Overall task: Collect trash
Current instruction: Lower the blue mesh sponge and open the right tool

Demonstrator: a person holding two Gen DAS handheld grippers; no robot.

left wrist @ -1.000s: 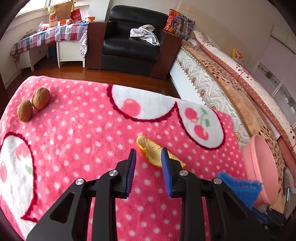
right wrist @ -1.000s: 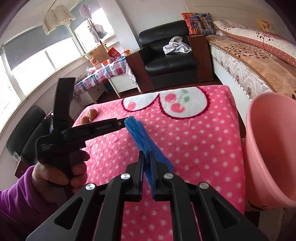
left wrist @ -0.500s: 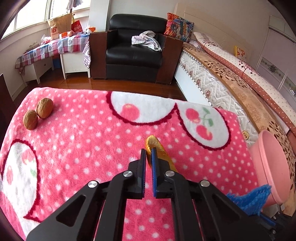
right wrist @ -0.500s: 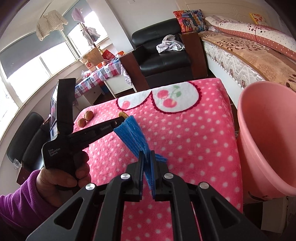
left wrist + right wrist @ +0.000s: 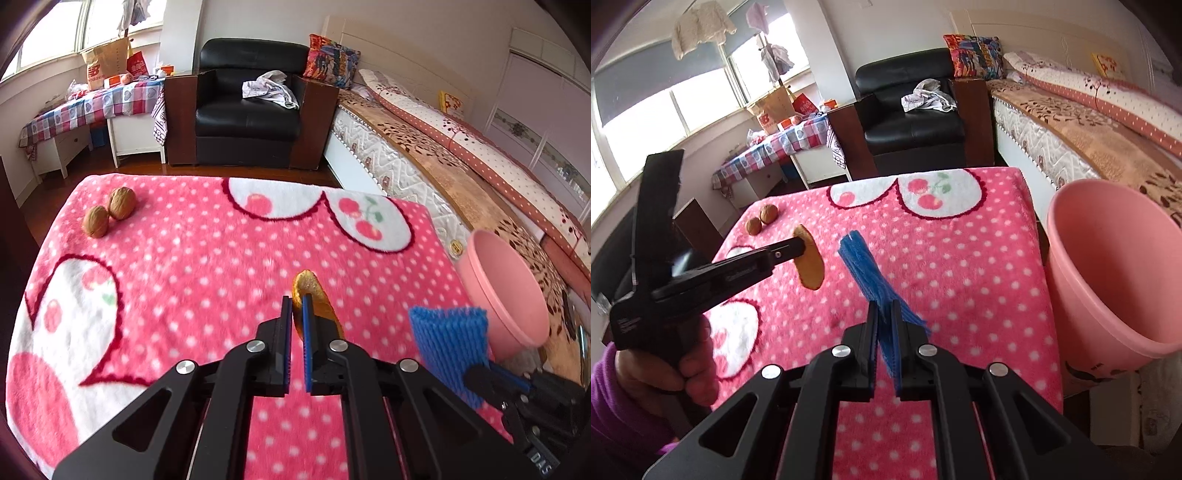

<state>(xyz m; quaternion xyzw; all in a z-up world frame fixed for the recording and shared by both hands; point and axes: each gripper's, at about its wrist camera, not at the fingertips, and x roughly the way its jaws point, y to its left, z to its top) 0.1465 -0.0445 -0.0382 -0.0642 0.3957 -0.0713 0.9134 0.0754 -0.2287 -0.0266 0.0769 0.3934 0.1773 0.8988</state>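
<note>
Closest in, the right gripper [image 5: 884, 317] has its jaws pressed nearly together on a blue foam net [image 5: 875, 273], the kind that wraps fruit, which fans out ahead of the fingers over the pink polka-dot blanket [image 5: 960, 266]. Just to its left, the left gripper [image 5: 294, 306] is clamped narrowly on an orange peel [image 5: 314, 295]; from the right-hand camera the peel [image 5: 810, 264] looks to hang clear of the blanket, pinched by its upper edge with most of it dangling below the tips. The person's left hand [image 5: 690, 365], in a purple sleeve, grips that tool's handle. So both pieces of litter on the near part of the blanket appear to be picked up, but neither is binned yet. The pink bucket [image 5: 1108, 280] stands off the blanket's right edge, beside the bed [image 5: 1089, 147], and what shows of its inside looks bare, though its bottom is out of sight. I'd judge the job around midway: two items in hand, still to be carried right and dropped over the rim. Farther back, near the blanket's far left corner, two walnuts [image 5: 107, 214] sit touching each other; whether they count as trash I cannot say. Beyond them are a black armchair [image 5: 247, 107] with a crumpled cloth [image 5: 269, 86] on its seat, and a checked table [image 5: 92, 110] under the window.
</note>
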